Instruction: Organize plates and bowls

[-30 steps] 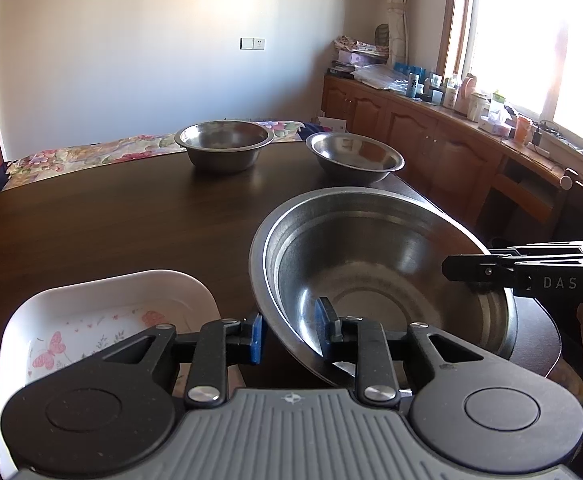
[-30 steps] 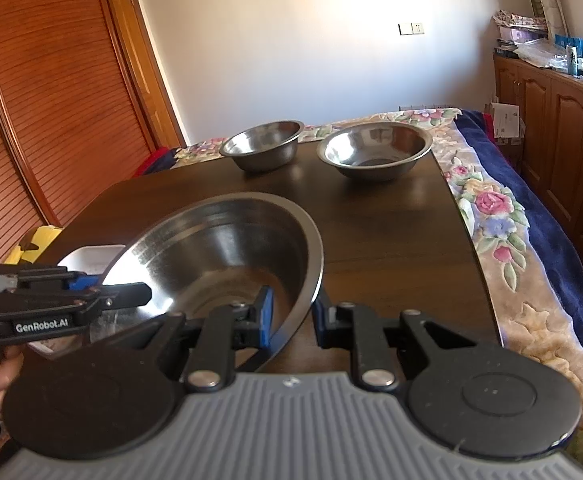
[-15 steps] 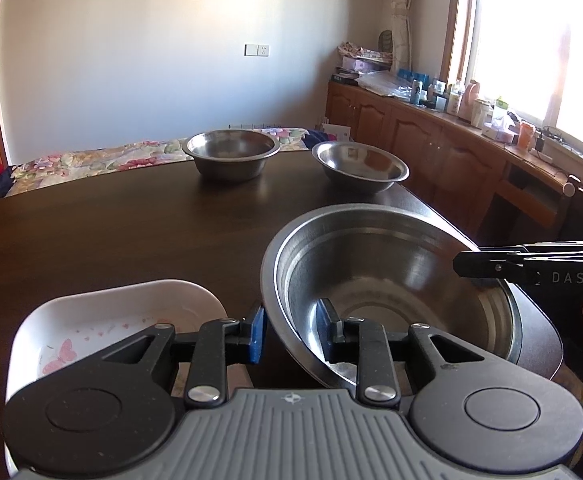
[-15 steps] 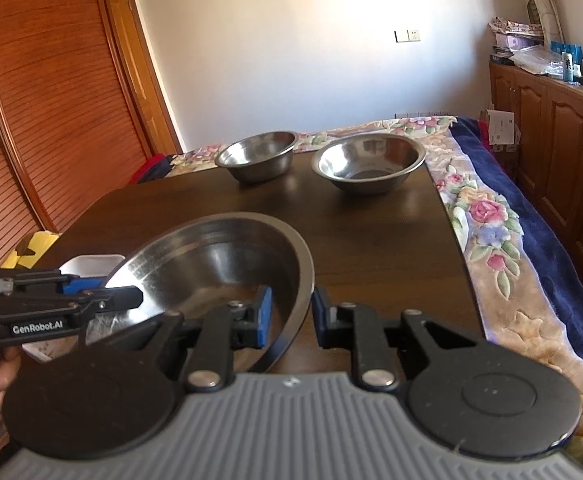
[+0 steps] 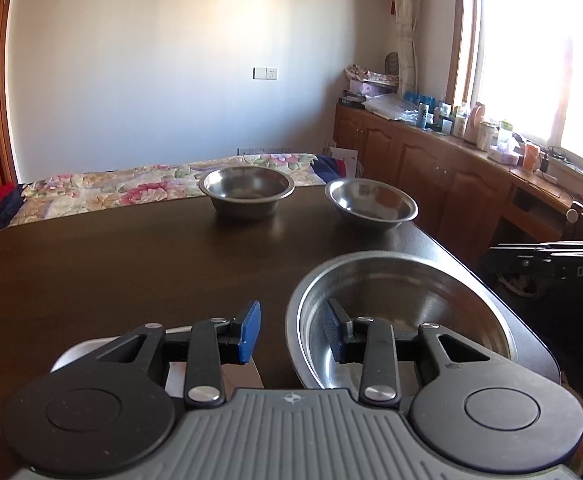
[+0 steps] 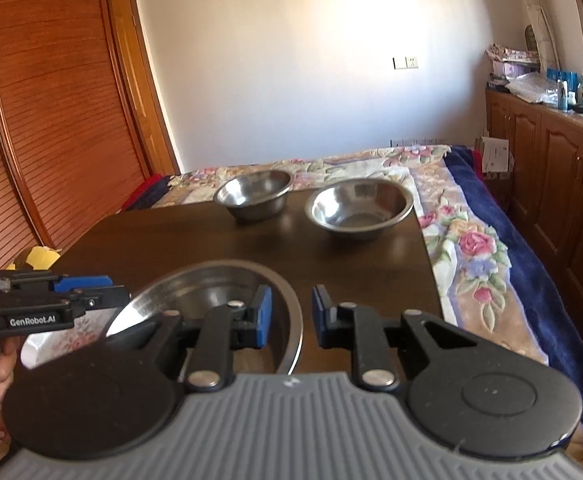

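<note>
A large steel bowl point(image 5: 403, 300) rests on the dark wooden table point(image 5: 111, 264) at the near right corner; it also shows in the right wrist view point(image 6: 211, 292). My left gripper point(image 5: 291, 326) is open, its jaws astride the bowl's left rim without touching it. My right gripper point(image 6: 288, 316) is open, astride the bowl's right rim. A white floral plate point(image 6: 57, 338) lies left of the bowl, mostly hidden under the left gripper. Two smaller steel bowls, one on the left point(image 5: 246, 192) and one on the right point(image 5: 372, 204), stand at the table's far edge.
A bed with a floral cover point(image 6: 467, 248) runs along the table's far and right sides. Wooden cabinets point(image 5: 431, 168) with bottles stand under the window. A wooden wardrobe point(image 6: 39, 120) is on the left.
Both grippers opened and let go of the large bowl's rim. The bowl came down from its tilted hold and now rests on the table. Both grippers drew back slightly.
</note>
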A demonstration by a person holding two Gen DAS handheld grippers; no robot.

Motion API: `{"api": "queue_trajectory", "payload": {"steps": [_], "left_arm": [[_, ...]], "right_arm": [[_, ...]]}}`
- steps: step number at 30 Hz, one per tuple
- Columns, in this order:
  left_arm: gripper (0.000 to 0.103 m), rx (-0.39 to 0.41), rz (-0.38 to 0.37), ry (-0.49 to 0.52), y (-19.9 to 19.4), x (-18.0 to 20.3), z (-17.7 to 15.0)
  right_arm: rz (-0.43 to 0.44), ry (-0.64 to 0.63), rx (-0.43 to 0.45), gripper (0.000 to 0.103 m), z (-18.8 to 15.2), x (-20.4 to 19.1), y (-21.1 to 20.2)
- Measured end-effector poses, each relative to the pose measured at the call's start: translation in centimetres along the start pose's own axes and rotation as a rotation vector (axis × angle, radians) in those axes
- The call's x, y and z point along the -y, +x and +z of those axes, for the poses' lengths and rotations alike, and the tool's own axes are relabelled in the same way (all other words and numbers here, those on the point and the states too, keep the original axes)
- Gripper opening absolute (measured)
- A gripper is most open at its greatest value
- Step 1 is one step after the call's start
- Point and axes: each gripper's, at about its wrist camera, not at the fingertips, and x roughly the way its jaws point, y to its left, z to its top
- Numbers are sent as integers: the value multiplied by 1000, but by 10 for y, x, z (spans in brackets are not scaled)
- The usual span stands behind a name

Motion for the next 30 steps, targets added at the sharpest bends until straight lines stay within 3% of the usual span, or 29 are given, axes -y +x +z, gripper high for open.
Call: {"api": "queue_trajectory", "payload": {"steps": [13, 30], "left_arm": [[55, 2, 6, 38, 28, 0, 38], [56, -50, -33, 104, 101, 17, 102]], "right_arm": [[-34, -27, 35, 31, 37, 27, 23], [-55, -2, -15, 31, 62, 90, 91]]}}
